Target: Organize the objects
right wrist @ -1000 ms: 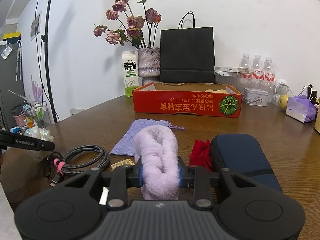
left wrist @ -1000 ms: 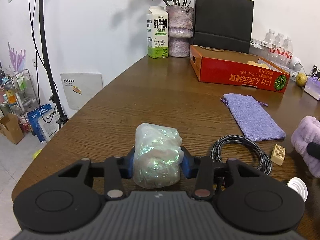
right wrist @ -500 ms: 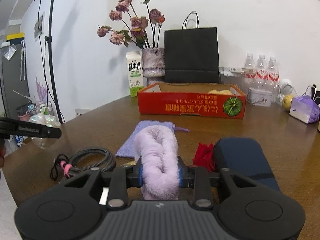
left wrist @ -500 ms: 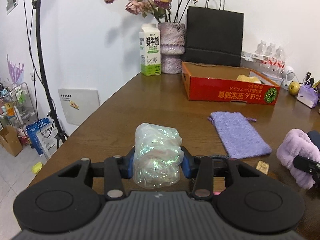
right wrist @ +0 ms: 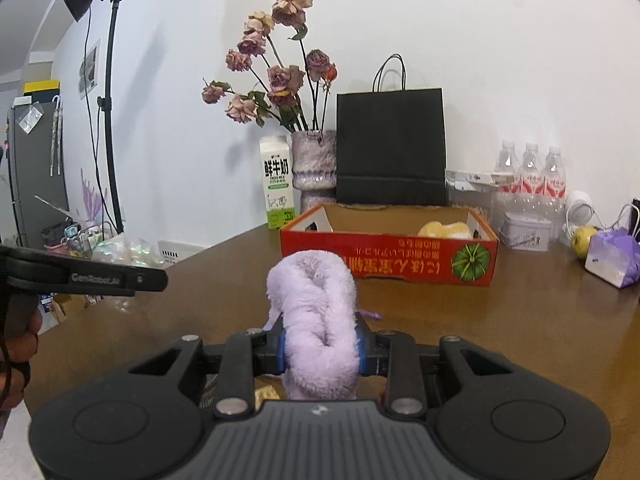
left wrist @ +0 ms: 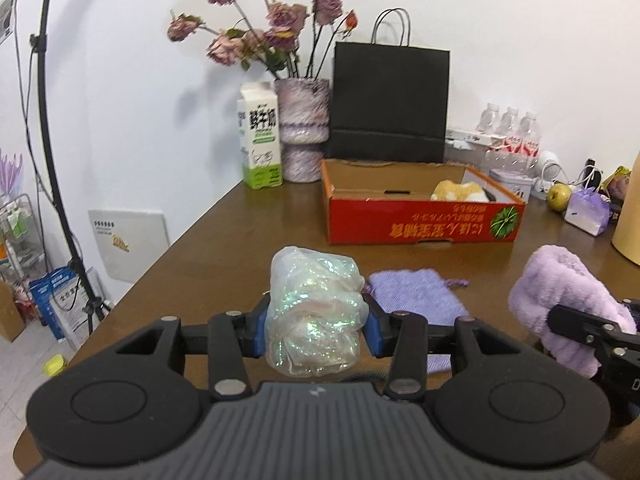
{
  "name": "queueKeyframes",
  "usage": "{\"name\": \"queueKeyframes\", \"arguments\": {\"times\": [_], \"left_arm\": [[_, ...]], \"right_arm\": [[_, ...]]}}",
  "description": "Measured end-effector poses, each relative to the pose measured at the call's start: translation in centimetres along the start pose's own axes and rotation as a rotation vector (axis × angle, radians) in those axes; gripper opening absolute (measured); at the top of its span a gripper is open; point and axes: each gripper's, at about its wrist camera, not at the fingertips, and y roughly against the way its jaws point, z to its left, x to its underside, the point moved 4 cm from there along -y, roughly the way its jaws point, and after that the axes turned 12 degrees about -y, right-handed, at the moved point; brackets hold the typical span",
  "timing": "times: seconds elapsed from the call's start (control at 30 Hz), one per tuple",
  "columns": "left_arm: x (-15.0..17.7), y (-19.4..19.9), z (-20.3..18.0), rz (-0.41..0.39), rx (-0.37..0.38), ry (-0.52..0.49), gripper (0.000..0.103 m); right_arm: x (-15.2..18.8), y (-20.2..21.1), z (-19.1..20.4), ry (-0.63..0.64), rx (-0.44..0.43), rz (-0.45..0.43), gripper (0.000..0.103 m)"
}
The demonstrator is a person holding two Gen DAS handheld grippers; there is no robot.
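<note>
The red box [left wrist: 424, 224] sits dead ahead, upper middle of both views, with the left gripper [left wrist: 316, 318] clamped on a shimmery plastic bundle [left wrist: 314, 312] and the right gripper [right wrist: 320, 348] on a fluffy purple band [right wrist: 314, 316].

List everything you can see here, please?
table: 1, brown wood, under all
box: 1, red, mid-table, yellow plush inside
milk carton: 1, white-green, by wall
vase: 1, purple, dried roses, beside carton
paper bag: 1, black, behind box
bottles: 3, clear, far right
pouch: 1, lilac, flat on table
left gripper: shut on shiny bundle
right gripper: shut on fluffy band
</note>
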Motion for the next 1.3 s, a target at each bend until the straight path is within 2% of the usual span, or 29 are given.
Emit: {"name": "queueKeyframes", "arguments": {"times": [0.43,0.87,1.3], "left_arm": [[-4.4,-2.2,-2.0,-0.046,0.01,-0.044,0.045],[-8.4,-6.1,-3.7,-0.04,0.036,-0.056,0.045],[-11.7,-10.6,-4.5,-0.017,0.041,-0.055,0.045]], "right_arm": [[-4.4,-2.4,-0.6,0.008,0.002,-0.034,0.029],[-8.0,-6.0,-1.6,0.009,0.005,-0.028,0.029],[-11.1,-10.5,-3.5,0.002,0.047,-0.003,0.029]]}}
